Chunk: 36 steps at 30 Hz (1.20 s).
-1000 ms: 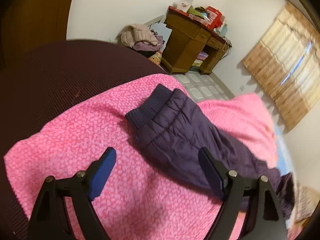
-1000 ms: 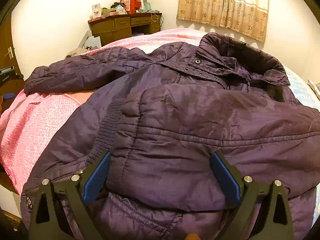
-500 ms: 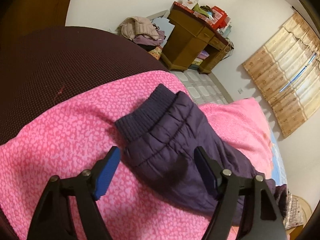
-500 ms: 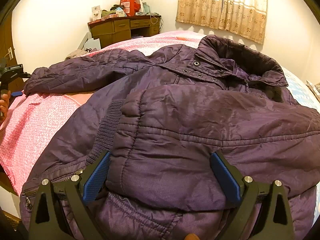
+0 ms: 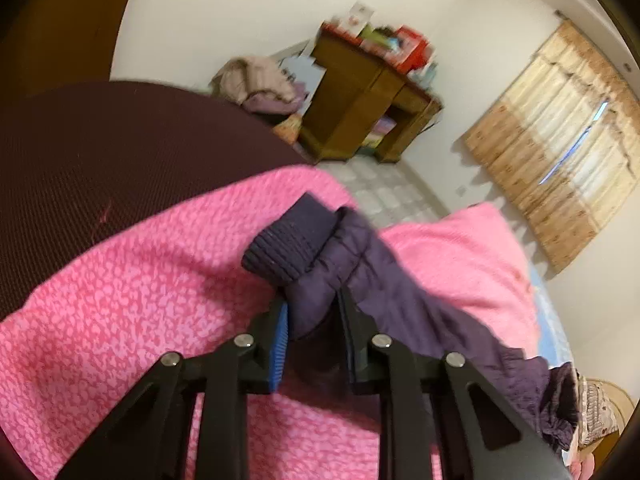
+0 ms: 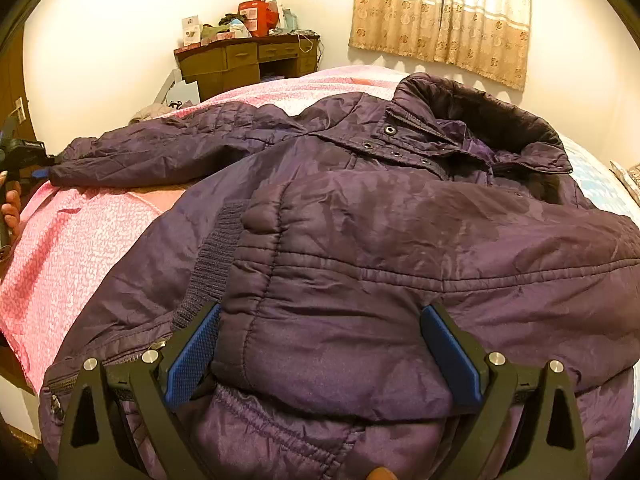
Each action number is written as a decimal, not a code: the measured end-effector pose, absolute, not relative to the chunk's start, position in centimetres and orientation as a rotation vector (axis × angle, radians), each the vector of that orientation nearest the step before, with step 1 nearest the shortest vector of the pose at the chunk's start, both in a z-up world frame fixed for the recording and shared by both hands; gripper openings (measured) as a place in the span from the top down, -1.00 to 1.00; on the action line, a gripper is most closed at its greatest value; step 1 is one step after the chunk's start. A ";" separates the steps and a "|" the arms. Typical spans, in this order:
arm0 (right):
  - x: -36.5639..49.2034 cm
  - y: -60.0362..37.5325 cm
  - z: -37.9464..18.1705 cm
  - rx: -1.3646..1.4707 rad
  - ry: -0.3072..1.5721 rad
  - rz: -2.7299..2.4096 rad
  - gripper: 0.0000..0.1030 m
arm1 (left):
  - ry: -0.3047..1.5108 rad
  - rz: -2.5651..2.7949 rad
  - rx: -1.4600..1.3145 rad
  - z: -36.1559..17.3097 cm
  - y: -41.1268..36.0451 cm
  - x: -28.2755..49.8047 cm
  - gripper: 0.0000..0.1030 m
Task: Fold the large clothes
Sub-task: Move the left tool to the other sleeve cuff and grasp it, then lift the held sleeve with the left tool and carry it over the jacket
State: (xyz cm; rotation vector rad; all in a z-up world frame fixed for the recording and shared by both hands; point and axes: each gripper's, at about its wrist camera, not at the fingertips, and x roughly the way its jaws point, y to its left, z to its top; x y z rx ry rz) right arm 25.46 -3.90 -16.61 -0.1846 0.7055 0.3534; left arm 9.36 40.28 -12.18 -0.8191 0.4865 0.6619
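A dark purple padded jacket [image 6: 360,220] lies spread on a bed with a pink bedspread [image 6: 60,248]. One sleeve stretches out to the left; the other is folded across the body. In the left wrist view the outstretched sleeve [image 5: 400,292] ends in a ribbed cuff [image 5: 288,248]. My left gripper [image 5: 314,316] is closing, and its pads pinch the sleeve just behind that cuff. My right gripper [image 6: 324,348] stands open near the hem, its blue pads on either side of the folded sleeve's end.
A wooden desk [image 6: 248,60] piled with boxes stands against the far wall, with a heap of clothes [image 5: 256,84] beside it. Curtains [image 6: 440,12] hang behind the bed. A dark maroon surface [image 5: 100,152] lies beyond the bedspread [image 5: 140,320]. A hand [image 6: 12,208] shows at the far left.
My left jaws have come together from wide apart onto the sleeve behind the cuff, and the sleeve end has bunched up. The right gripper and the jacket body have not moved.
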 end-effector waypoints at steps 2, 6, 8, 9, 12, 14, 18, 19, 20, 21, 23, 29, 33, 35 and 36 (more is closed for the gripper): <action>25.4 -4.0 -16.6 -0.179 0.704 0.353 -0.91 | 0.440 0.638 -0.824 -11.1 40.1 8.8 0.59; 25.6 -4.5 -16.1 -0.142 0.725 0.361 -0.92 | 0.402 0.616 -0.810 -9.5 40.0 8.8 0.61; 25.5 -5.0 -15.3 -0.119 0.740 0.343 -0.92 | 0.391 0.604 -0.806 -8.8 40.1 8.9 0.61; 25.1 -5.3 -14.7 -0.107 0.729 0.332 -0.92 | 0.382 0.596 -0.801 -8.3 40.0 8.9 0.62; 24.0 -6.3 -12.9 -0.088 0.688 0.330 -0.92 | 0.348 0.567 -0.777 -6.6 39.7 8.9 0.63; 23.3 -7.2 -11.8 -0.082 0.668 0.322 -0.92 | 0.325 0.541 -0.759 -5.4 39.3 9.4 0.63; 21.8 -10.2 -9.4 0.006 0.620 0.319 -0.92 | 0.287 0.489 -0.707 -2.8 38.0 10.4 0.63; 21.3 -11.1 -8.6 0.035 0.597 0.313 -0.92 | 0.276 0.477 -0.688 -2.3 37.6 10.7 0.63; 20.8 -11.9 -8.0 0.054 0.576 0.303 -0.92 | 0.266 0.464 -0.667 -1.6 37.1 11.1 0.63; 20.2 -13.0 -7.1 0.080 0.545 0.286 -0.92 | 0.259 0.455 -0.650 -1.1 36.7 11.5 0.64; 19.2 -14.5 -6.1 0.114 0.511 0.275 -0.93 | 0.244 0.429 -0.630 -0.2 36.0 12.1 0.64; 16.0 -18.5 -4.9 0.183 0.448 0.247 -0.95 | 0.221 0.363 -0.598 2.2 34.5 14.6 0.64; 14.1 -20.6 -4.8 0.211 0.430 0.232 -0.95 | 0.198 0.327 -0.565 3.4 32.8 15.8 0.65; 13.4 -21.4 -4.8 0.221 0.427 0.227 -0.95 | 0.188 0.300 -0.539 4.1 31.8 16.6 0.65; 13.3 -21.5 -4.8 0.219 0.429 0.224 -0.95 | 0.185 0.290 -0.530 4.2 31.3 16.8 0.65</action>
